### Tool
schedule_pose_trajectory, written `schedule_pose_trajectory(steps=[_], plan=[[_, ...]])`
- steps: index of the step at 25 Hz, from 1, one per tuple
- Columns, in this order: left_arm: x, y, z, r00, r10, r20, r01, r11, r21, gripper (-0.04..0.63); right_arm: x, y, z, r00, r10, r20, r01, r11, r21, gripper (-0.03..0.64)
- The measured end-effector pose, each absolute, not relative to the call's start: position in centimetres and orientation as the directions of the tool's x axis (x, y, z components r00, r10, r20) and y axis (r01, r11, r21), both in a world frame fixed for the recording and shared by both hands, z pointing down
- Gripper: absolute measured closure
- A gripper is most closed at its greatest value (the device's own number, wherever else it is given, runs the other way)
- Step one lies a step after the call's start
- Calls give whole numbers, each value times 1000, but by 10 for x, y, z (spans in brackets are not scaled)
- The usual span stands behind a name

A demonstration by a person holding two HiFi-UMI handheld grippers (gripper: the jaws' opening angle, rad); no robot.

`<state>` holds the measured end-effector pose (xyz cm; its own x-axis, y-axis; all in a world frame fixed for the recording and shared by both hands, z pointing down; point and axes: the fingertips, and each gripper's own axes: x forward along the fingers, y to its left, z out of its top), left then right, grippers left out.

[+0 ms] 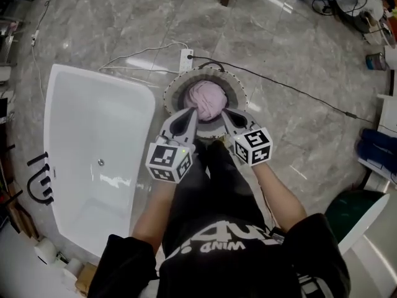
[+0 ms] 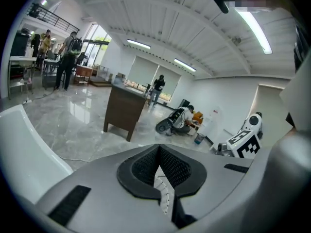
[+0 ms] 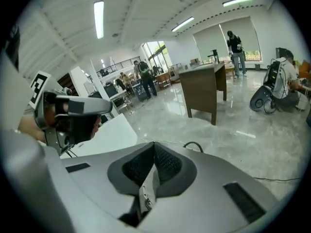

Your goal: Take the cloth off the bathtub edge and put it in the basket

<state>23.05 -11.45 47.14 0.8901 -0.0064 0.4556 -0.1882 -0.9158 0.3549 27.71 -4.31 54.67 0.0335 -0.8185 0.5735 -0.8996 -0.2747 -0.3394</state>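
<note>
Head view: the pink cloth (image 1: 206,99) is not on the bathtub (image 1: 146,110) edge. It sits in a bunch inside the round basket (image 1: 170,92), which stands on the grey floor (image 1: 124,17) just right of the tub, w/ a black cable (image 1: 291,89) running off to the far right. The L claw (image 1: 191,112) & R claw (image 1: 226,113) hang side by side over the near side of the basket, above the cloth & not touching it. So the job looks done, I think. L gripper view: the jaws are pressed together w/ nothing between them. Past them you see the tub rim at the left, a brown table (image 2: 122,108) far off, & people (image 2: 68,57) farther back. R gripper view: the jaws here are closed tight too & hold nothing; the L claw shows at the left, the white tub behind it, & the brown table on the far side. About the cloth: it looks soft, light & floppy, prob. not slippery & it won't break. If it had to be picked up again, the best spot is a raised fold on top of the bunch, w/ a firm pinch so it doesn't slide out.
</note>
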Motion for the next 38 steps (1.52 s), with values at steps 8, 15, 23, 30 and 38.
schedule_pose_trajectory(steps=[8,15,23,30,38], plan=[[230,-94,372,924,42,379,-85,-946,312,583,273,-35,413,77,-893,444,-923,-233,-308,603],[226,-64,331,935,85,344,-20,-956,291,581,261,-17,353,95,-921,378,-928,-219,-300,603],[218,-63,309,947,95,306,14,-966,258,582,252,-11,318,102,-948,302,-949,-183,-256,603],[209,-70,284,966,118,229,78,-981,175,582,243,-6,286,98,-981,168,-977,-127,-172,604],[201,-59,273,978,146,152,128,-984,123,582,248,8,277,131,-984,122,-976,-149,-160,604]])
